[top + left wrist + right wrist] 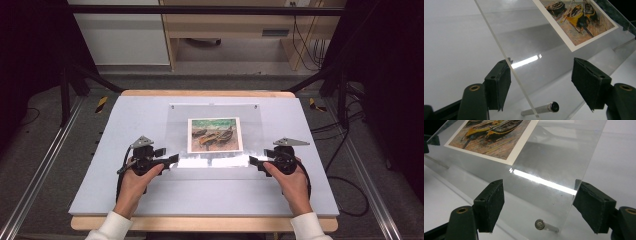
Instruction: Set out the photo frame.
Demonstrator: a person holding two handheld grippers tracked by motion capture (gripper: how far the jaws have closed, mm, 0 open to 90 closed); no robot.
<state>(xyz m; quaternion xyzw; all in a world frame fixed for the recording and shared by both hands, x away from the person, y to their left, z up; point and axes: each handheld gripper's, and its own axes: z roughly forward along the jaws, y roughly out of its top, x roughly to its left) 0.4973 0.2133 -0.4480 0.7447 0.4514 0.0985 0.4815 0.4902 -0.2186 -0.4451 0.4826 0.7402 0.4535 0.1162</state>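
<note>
With the clear acrylic sheet [215,135] tilted up over the boat picture [214,134] mid-tabletop [125,195], the left gripper [172,160] and right gripper [252,161] straddle its near corners, fingers part-open, gripping nothing yet; lifting seems unfinished.

no readable text, labels or numbers, boat picture print [214,134] unlettered

White table [100,185], clear acrylic frame [175,125] on it
</note>
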